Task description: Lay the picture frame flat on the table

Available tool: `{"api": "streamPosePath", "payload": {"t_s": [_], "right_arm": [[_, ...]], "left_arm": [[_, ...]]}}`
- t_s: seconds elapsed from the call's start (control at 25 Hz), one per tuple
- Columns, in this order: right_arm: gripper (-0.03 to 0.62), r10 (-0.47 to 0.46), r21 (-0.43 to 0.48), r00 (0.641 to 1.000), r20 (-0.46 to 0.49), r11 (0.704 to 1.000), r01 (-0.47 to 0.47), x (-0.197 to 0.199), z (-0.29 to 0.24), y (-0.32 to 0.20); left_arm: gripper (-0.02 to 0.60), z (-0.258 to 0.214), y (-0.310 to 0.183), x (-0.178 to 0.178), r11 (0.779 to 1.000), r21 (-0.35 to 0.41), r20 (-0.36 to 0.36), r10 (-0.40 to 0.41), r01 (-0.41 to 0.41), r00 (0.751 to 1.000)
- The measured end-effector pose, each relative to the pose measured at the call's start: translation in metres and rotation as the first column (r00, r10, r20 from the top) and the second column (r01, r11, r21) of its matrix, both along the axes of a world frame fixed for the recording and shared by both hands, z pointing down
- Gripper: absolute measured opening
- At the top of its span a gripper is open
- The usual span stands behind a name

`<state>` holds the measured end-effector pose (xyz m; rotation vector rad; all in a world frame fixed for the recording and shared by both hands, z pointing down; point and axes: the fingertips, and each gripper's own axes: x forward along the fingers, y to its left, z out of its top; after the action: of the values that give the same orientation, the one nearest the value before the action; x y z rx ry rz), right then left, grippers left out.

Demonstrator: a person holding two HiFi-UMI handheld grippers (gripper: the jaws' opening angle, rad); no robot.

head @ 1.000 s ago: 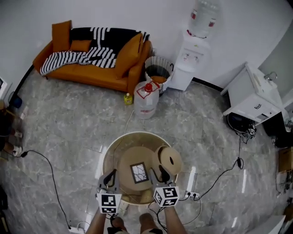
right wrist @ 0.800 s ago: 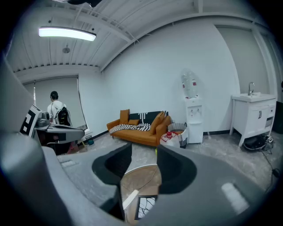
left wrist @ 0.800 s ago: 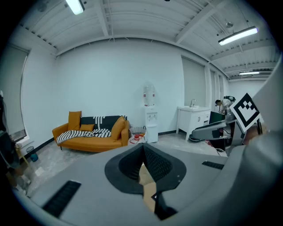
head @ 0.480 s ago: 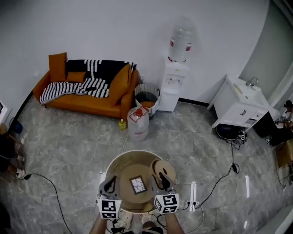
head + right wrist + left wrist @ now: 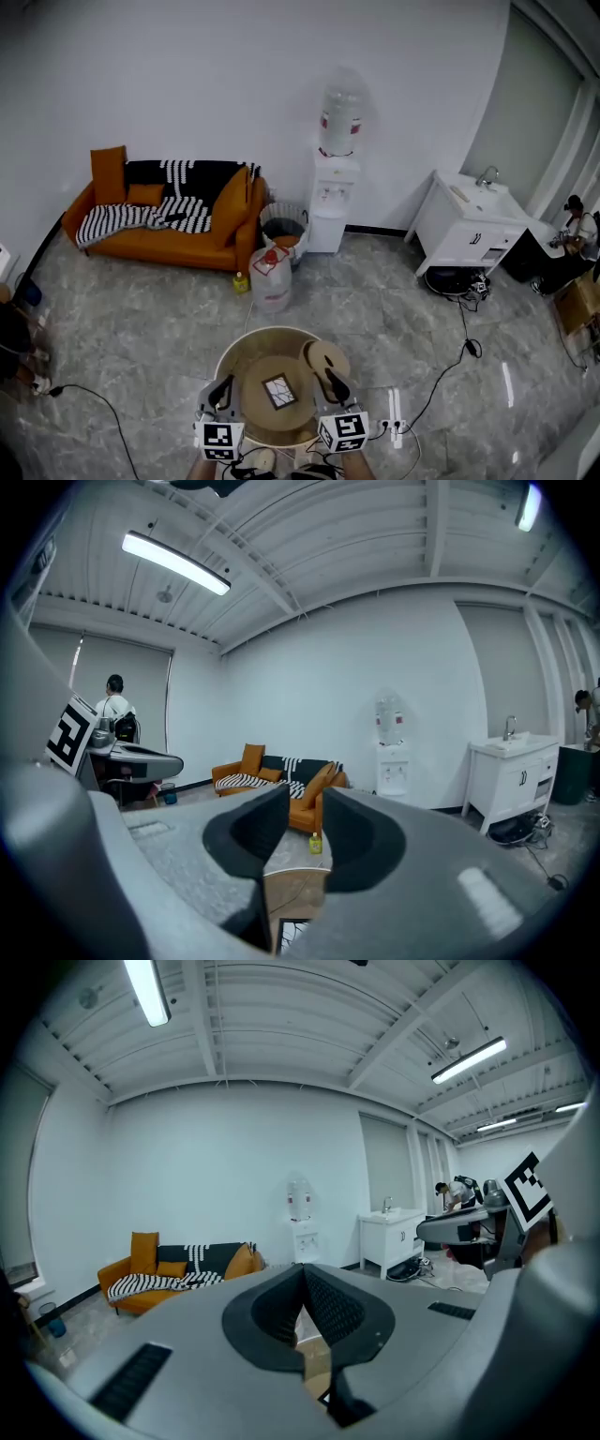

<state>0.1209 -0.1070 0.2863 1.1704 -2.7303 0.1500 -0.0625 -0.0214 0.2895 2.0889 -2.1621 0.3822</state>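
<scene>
The picture frame (image 5: 278, 392) lies flat, face up, on a round wooden board in the middle of the round table (image 5: 232, 352). My left gripper (image 5: 222, 389) hovers to the left of the frame, its jaws shut together on nothing (image 5: 302, 1277). To the right of the frame hangs my right gripper (image 5: 334, 382). Its jaws (image 5: 305, 810) have just been closing and still stand a little apart with nothing between them. Through that gap the right gripper view shows a corner of the frame (image 5: 292, 941) far below. Both grippers point nearly level, well above the table.
A round tan disc (image 5: 325, 359) stands at the table's right rim. Beyond are a water jug (image 5: 269, 277) on the floor, a bin (image 5: 283, 228), a water dispenser (image 5: 333, 187), an orange sofa (image 5: 159, 225) and a white cabinet (image 5: 467, 232). Cables and a power strip (image 5: 395, 412) lie at the right.
Both grippers have risen away from the table, and the head view has lifted, so more of the room shows. The frame has stayed flat on the board.
</scene>
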Motion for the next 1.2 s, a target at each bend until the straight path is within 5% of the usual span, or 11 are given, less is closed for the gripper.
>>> {"api": "streamPosePath", "payload": {"t_s": [0.72, 1.2], "right_arm": [[0.002, 0.134, 0.049, 0.991, -0.017, 0.99, -0.133, 0.046, -0.008, 0.11], [0.0, 0.145, 0.067, 0.988, -0.046, 0.988, -0.142, 0.046, -0.003, 0.141]], "left_arm": [[0.016, -0.002, 0.088, 0.034, 0.991, 0.008, -0.05, 0.134, -0.134, 0.99], [0.016, 0.005, 0.106, 0.033, 0.984, -0.011, -0.017, 0.175, -0.176, 0.984]]}}
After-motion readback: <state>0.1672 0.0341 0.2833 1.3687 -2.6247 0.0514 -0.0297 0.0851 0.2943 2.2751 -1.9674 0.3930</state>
